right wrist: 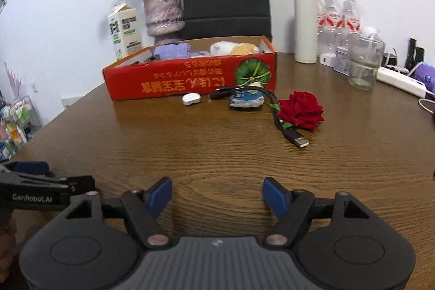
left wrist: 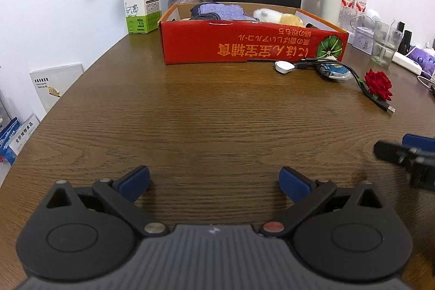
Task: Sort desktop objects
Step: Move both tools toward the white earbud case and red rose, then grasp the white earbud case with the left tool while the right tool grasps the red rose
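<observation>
Right tongs [right wrist: 217, 195] agape, red rose [right wrist: 301, 109] well ahead, rightward.

Grained wood table [right wrist: 217, 154], glossy red cardboard box [right wrist: 174, 83], clear glass [right wrist: 364, 64]

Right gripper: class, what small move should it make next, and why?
Probably forward toward the red rose. The right gripper is open and empty over bare table, while the rose, black cable and white case lie loose before the red box.

A wooden table [right wrist: 217, 154] carries a red box [right wrist: 190, 78], rose [right wrist: 301, 109], cable [right wrist: 288, 131] and carton [right wrist: 123, 29].
</observation>
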Demonstrator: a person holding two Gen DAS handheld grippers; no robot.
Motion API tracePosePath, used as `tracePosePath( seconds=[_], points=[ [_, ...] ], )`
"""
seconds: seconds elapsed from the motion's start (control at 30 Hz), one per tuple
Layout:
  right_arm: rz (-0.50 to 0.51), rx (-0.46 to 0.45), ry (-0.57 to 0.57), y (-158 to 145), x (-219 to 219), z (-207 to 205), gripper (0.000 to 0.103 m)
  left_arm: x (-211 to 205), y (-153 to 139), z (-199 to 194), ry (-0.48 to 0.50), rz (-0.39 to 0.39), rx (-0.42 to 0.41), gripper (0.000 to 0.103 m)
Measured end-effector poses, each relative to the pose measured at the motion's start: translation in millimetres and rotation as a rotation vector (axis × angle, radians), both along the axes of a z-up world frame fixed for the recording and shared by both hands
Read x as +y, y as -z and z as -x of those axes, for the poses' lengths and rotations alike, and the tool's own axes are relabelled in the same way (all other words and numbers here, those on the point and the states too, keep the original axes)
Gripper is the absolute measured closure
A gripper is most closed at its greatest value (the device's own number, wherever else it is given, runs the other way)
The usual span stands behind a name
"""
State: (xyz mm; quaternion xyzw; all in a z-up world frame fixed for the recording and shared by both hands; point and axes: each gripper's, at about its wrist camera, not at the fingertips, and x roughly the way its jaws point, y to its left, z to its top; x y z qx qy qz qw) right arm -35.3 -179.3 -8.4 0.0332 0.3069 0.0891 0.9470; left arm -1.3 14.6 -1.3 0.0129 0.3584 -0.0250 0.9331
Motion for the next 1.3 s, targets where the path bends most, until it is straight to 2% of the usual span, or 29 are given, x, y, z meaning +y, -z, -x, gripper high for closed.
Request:
tracePosePath(
  seconds=[0.1,0.2,0.3,0.4,0.43,0.5,0.6,0.67,0.73,0.8,0.9,0.93,0.97,1.0,1.03,1.07,1.13,1.23,1.3],
  points=[
    [-0.021,-0.032,0.045,-5.3,-11.8,1.3,0.039,-1.2,-6.3,-7.4,0.012,0.01,0.034,0.0],
    [-0.017,-0.064,0.112,-18.3,-32.7,-11.0,0.037,-9.1,-23.8,-27.3,0.065,0.067,0.01,0.0],
    [-0.046,-0.088,0.182,-31.6,-56.3,-36.7,0.037,-27.3,-39.3,-66.0,0.114,0.061,0.012,0.0],
    [-0.06,-0.118,0.182,-37.7,-68.1,-70.4,0.034,-48.7,-40.1,-115.4,0.155,0.059,0.006,0.002],
    [-0.041,-0.105,0.198,-35.0,-69.0,-84.6,0.035,-55.8,-38.2,-130.4,0.148,0.045,0.006,0.008],
    [-0.009,-0.051,0.247,-25.0,-72.1,-111.2,0.038,-67.2,-31.3,-151.1,0.133,0.016,-0.013,0.01],
    [-0.079,0.0,0.272,-8.1,-84.1,-125.4,0.041,-70.1,-18.3,-172.7,0.097,0.022,0.0,0.02],
    [-0.139,0.022,0.269,-0.6,-90.1,-125.5,0.042,-66.3,-12.2,-180.0,0.086,0.071,0.01,0.022],
    [-0.122,0.01,0.266,-1.6,-88.2,-121.9,0.042,-64.6,-6.0,-186.1,0.095,0.128,0.019,0.022],
    [-0.081,0.003,0.27,-1.3,-83.4,-121.4,0.042,-65.9,-2.9,-187.9,0.093,0.122,0.005,0.026],
    [-0.061,-0.002,0.266,-1.3,-80.9,-121.2,0.042,-72.9,-0.3,-182.9,0.131,0.098,-0.021,0.041],
    [-0.067,0.001,0.264,-1.5,-81.9,-121.1,0.043,-75.4,-0.1,-181.0,0.142,0.084,-0.03,0.054],
    [-0.077,0.003,0.263,-0.6,-82.9,-122.3,0.044,-78.3,0.4,-177.9,0.154,0.064,-0.038,0.063],
    [-0.087,0.005,0.261,0.1,-84.2,-123.7,0.046,-80.2,0.5,-176.3,0.157,0.052,-0.044,0.066],
    [-0.096,0.004,0.26,0.0,-85.2,-124.1,0.056,-79.7,0.6,-173.3,0.157,0.052,-0.048,0.075],
    [-0.103,-0.003,0.261,-0.6,-86.3,-123.1,0.064,-79.1,0.5,-170.9,0.159,0.063,-0.05,0.076],
    [-0.078,-0.018,0.3,-2.3,-86.8,-120.7,0.066,-73.9,-0.2,-165.4,0.178,0.109,-0.045,0.076],
    [-0.015,-0.048,0.367,-3.8,-87.5,-115.3,0.068,-71.9,-0.1,-160.1,0.182,0.125,-0.045,0.076],
    [-0.058,-0.053,0.375,-3.6,-93.6,-111.6,0.068,-70.4,-0.4,-157.6,0.174,0.129,-0.045,0.076]
  ],
)
